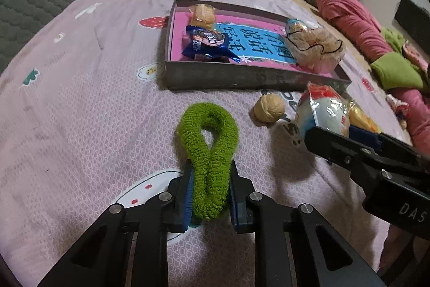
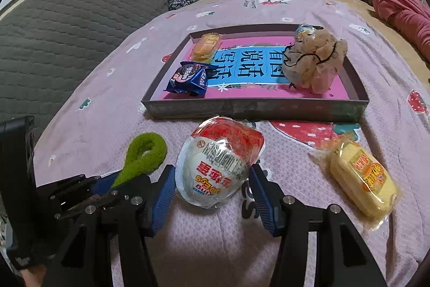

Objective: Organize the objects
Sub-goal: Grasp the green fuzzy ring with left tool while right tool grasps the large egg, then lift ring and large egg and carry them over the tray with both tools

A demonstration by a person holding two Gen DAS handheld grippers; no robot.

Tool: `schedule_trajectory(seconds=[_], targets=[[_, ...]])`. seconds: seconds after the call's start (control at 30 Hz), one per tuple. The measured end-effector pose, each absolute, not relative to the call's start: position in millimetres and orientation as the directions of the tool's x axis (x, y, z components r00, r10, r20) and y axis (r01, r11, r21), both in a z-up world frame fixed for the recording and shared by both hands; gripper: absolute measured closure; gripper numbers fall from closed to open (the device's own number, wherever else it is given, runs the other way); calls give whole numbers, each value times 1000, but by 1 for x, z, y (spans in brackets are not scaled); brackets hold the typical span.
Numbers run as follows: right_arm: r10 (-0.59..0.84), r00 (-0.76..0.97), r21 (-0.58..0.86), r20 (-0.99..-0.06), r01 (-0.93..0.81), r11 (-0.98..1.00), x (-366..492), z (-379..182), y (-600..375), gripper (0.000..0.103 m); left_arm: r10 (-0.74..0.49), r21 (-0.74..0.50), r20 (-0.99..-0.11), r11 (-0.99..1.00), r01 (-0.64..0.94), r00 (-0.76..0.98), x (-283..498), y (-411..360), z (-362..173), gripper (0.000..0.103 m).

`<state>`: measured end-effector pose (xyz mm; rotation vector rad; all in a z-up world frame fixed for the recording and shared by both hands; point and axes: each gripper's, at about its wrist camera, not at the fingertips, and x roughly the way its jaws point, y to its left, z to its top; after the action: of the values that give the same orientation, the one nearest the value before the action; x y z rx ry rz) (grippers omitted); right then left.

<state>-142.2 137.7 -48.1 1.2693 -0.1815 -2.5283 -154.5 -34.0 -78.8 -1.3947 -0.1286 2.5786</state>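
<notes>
Here we are at the pick-up step, both hands loaded at once. Our left gripper is clamped tight on the green terry hair loop, which is squeezed flat between the pads and rests on the bed's pink cover. Our right gripper has its pads against both sides of the wrapped egg-shaped snack, apparently gripping it, though the crinkled film makes firm contact hard to judge.

Next, we judge, both want lifting and carrying to the shallow box at twelve o'clock, clearing its near wall before release. The box already holds a blue biscuit packet, a wrapped cake and a mesh bath puff.

A walnut lies at one o'clock from the loop, and a yellow wrapped cake at three o'clock from the egg, both outside the box.

Large Chinese characters run across the box floor; the egg shows a barcode and red characters; we cannot read the biscuit packet's lettering surely.
</notes>
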Motion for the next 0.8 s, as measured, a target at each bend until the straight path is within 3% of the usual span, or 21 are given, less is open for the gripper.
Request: schedule_trajectory(seconds=[0.47, 0.8], targets=[[-333, -595, 251, -732, 219, -943, -127, -28, 153, 47, 310, -265, -763, -950, -163, -567, -145, -35, -61, 82], [-326, -636, 224, -700, 237, -945, -104, 6, 162, 47, 251, -195, -723, -968, -159, -644, -123, -32, -21, 82]])
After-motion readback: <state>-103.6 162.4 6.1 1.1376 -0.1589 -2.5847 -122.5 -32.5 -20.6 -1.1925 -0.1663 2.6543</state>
